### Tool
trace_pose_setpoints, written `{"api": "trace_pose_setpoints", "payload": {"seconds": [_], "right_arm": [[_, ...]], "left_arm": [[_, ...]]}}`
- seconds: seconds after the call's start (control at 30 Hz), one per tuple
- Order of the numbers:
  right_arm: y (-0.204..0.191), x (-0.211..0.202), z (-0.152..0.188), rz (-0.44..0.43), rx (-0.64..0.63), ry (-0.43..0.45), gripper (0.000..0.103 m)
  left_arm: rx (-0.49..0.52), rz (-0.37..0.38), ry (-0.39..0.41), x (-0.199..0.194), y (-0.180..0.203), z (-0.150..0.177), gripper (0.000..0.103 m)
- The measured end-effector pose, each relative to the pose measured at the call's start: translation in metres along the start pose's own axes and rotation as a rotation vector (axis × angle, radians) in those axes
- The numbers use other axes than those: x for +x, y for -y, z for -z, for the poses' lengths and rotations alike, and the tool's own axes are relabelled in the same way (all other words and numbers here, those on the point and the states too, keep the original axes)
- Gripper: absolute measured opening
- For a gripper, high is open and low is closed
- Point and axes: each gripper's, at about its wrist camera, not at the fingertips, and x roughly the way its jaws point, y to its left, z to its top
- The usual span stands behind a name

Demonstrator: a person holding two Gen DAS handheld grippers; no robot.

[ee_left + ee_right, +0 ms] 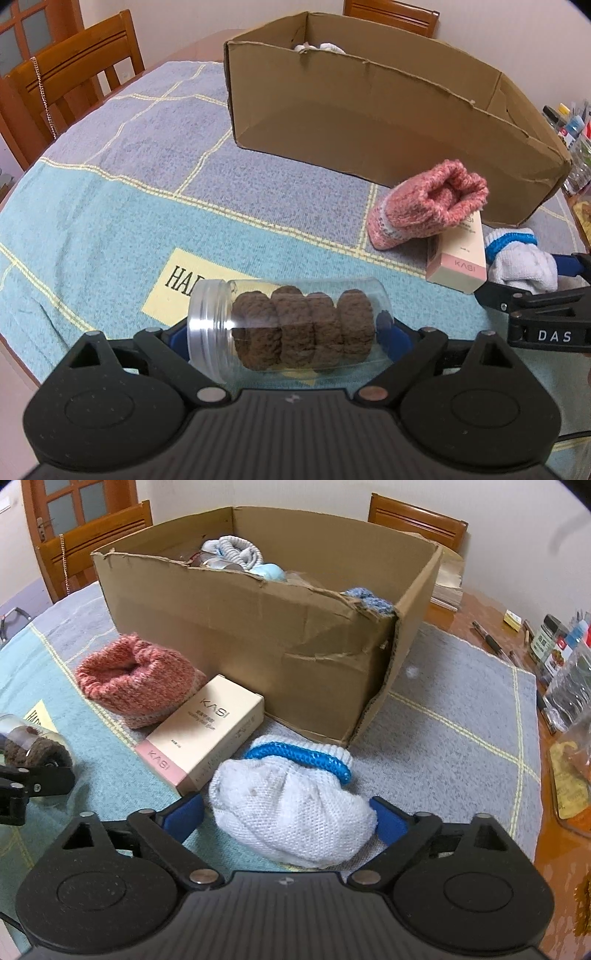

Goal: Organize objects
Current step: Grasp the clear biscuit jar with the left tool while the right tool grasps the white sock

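A clear plastic jar (291, 325) of brown knitted rings lies on its side on the towel. My left gripper (288, 338) spans it end to end, one blue pad on the lid and the other on the base. A white sock bundle with a blue band (291, 812) lies between the fingers of my right gripper (288, 812). The right pad touches the bundle, the left pad stands just off it, and the knit is not squeezed. A pink knitted sock (136, 686) and a cream KASI box (203, 734) lie in front of the cardboard box (258, 657).
The open cardboard box (388, 122) holds several soft items and stands at the back of the towel-covered table (110, 192). Wooden chairs (74, 74) stand behind. Bottles, pens and packets (561, 672) crowd the table's right edge.
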Motion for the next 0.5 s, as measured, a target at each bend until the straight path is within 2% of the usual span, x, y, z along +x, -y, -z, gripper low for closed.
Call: {"api": "trace_pose_setpoints", "payload": {"seconds": [0.1, 0.23, 0.5], "right_arm": [[-0.002, -0.002, -0.002, 0.013, 0.001, -0.001, 0.087], [0.001, -0.005, -0.005, 0.011, 0.018, -0.022, 0.083], [0.009, -0.015, -0.013, -0.017, 0.07, -0.054, 0.078]], "left_arm": [[0.006, 0.006, -0.003, 0.0, -0.002, -0.002, 0.094], [0.031, 0.008, -0.003, -0.001, -0.004, -0.005, 0.094], [0.091, 0.074, -0.018, -0.013, -0.008, -0.019, 0.094]]}}
